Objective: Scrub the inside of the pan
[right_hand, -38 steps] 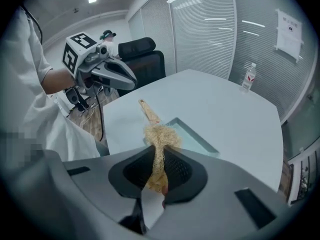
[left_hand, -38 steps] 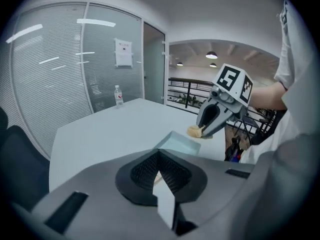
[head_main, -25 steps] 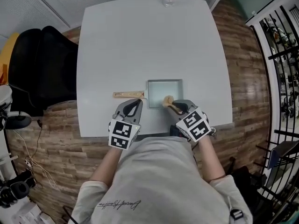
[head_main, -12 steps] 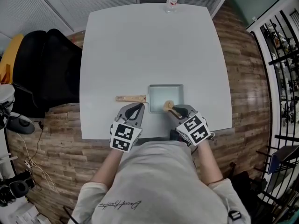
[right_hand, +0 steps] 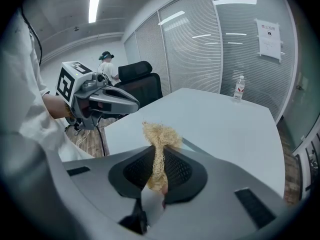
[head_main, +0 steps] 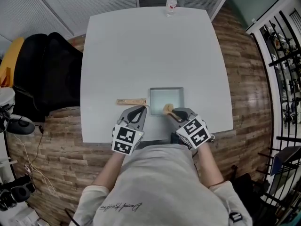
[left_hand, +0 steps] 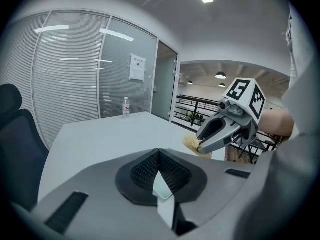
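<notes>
A square grey pan (head_main: 166, 97) lies on the white table (head_main: 141, 46) near its front edge, its wooden handle (head_main: 131, 101) pointing left. My right gripper (head_main: 175, 113) is shut on a tan fibre scrubber (head_main: 168, 108), whose tuft sits at the pan's near edge. In the right gripper view the scrubber (right_hand: 159, 136) sticks out from between the shut jaws of that gripper (right_hand: 159, 154). My left gripper (head_main: 141, 109) hovers just in front of the handle's pan end. Its jaws are shut with nothing between them in the left gripper view (left_hand: 159, 154).
A water bottle (head_main: 171, 4) stands at the table's far edge. Black chairs (head_main: 47, 74) are on the left, a black metal railing (head_main: 282, 55) on the right. The table's front edge runs just under both grippers.
Only the head view has shifted a little. Both grippers, the scrubber and the pan keep their places.
</notes>
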A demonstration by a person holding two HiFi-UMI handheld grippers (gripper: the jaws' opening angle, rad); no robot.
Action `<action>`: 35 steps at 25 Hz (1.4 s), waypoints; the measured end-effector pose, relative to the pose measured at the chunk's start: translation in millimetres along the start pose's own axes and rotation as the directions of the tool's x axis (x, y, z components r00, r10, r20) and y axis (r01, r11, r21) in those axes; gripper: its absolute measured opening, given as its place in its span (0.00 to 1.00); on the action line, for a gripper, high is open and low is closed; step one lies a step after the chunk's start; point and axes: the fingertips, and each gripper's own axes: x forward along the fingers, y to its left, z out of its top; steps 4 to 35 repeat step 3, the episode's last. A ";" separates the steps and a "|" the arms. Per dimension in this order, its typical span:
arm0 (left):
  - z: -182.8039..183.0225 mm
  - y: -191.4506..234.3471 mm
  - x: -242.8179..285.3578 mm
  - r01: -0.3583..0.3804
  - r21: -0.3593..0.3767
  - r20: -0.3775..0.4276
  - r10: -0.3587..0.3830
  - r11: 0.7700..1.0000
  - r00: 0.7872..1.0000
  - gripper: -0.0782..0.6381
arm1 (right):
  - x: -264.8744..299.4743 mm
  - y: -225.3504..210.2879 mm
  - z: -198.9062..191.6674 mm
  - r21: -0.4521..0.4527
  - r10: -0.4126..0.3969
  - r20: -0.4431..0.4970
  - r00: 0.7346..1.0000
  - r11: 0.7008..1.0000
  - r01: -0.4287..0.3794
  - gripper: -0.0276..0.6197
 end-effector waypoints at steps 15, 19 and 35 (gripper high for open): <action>0.5 -4.1 -2.1 0.003 0.006 0.007 -0.003 1.000 1.000 0.12 | -2.7 1.8 -2.8 0.001 -0.003 0.002 1.000 1.000 0.003 0.14; 0.5 -4.1 -2.1 0.003 0.006 0.007 -0.003 1.000 1.000 0.12 | -2.7 1.8 -2.8 0.001 -0.003 0.002 1.000 1.000 0.003 0.14; 0.5 -4.1 -2.1 0.003 0.006 0.007 -0.003 1.000 1.000 0.12 | -2.7 1.8 -2.8 0.001 -0.003 0.002 1.000 1.000 0.003 0.14</action>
